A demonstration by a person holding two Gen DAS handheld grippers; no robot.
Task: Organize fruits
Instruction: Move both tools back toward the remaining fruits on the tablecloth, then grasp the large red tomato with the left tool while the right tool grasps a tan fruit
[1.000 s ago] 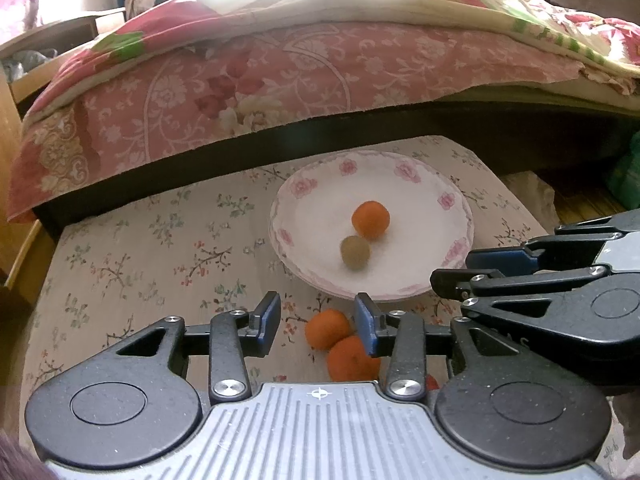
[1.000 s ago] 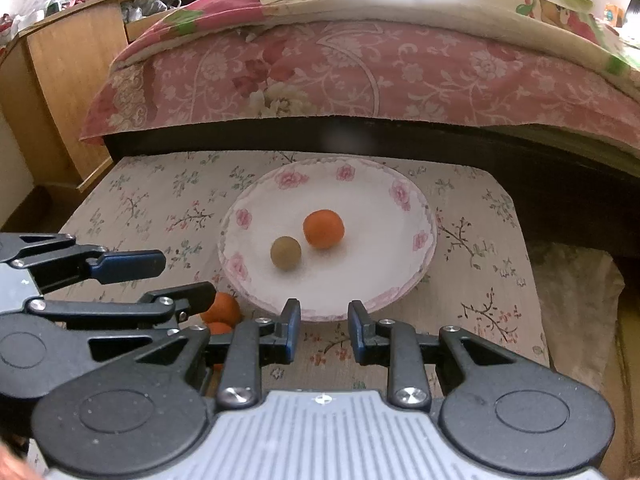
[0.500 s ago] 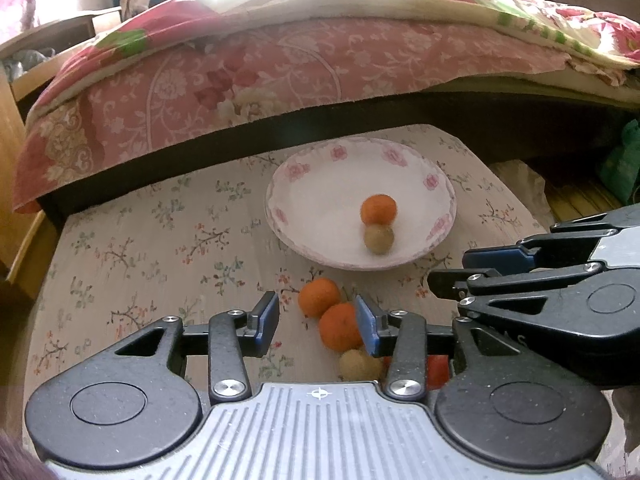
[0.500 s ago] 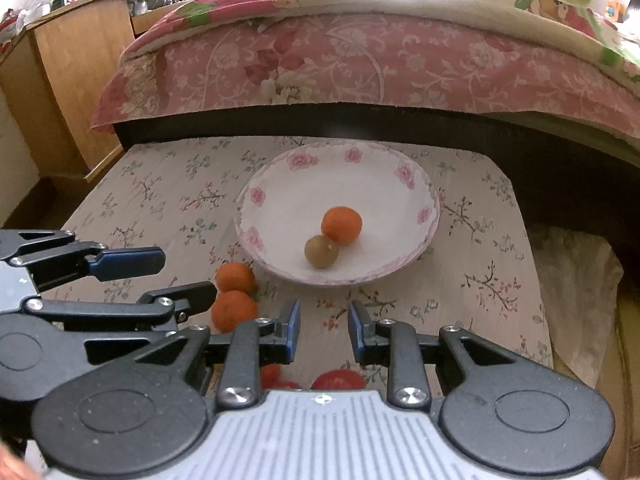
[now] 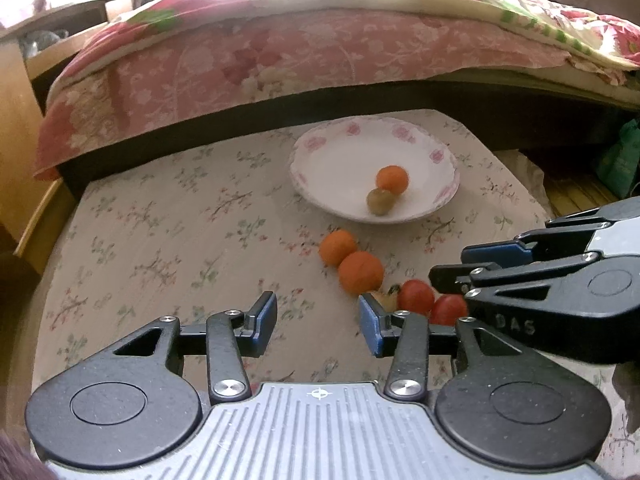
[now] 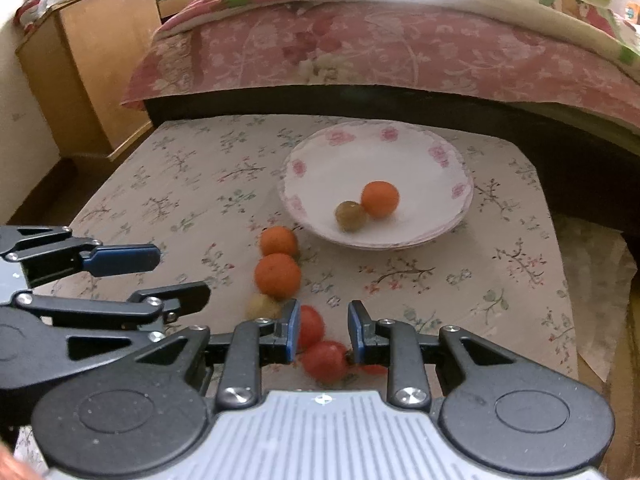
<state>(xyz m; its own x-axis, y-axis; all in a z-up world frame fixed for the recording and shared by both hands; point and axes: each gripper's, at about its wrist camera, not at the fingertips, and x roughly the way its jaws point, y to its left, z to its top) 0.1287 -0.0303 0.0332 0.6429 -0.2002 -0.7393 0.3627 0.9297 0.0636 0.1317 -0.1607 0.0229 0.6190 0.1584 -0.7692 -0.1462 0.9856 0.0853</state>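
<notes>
**Fruit row partly masked by both grippers; plate holds two**

Hidden or unclear: in the left wrist view a pale brownish fruit [image 5: 389, 301] shows only as a sliver behind the left gripper's [image 5: 318, 322] right finger. In the right wrist view the same fruit [image 6: 262, 307] is half visible just left of the right gripper's [image 6: 323, 330] left finger. A third red tomato [image 6: 374, 369] is a mere strip under the right finger. Both views are soft with motion blur. The near edge of the table [image 6: 192, 184] is cut off by the gripper bodies.

Since a second ago: both cameras sit farther back from the plate [image 5: 332, 168]. Then only two oranges showed at the near rim; now the whole row is in view down to the tomatoes. The plate looks smaller and lies toward the table's far edge.

Jaws: left gripper wide open, empty, over bare cloth left of the row. Right gripper open to a moderate gap, nothing gripped; one tomato [image 6: 325, 360] lies in line with the gap and another [image 6: 310, 326] just beside the left finger. Contact cannot be told.

Fruit: on the plate, an orange [image 5: 392, 179] touching a greenish-brown fruit [image 5: 379, 201]. On the cloth, near the plate's near rim, two oranges [image 5: 338, 247] [image 5: 361, 272] touching, then the tomatoes toward the near edge.
</notes>
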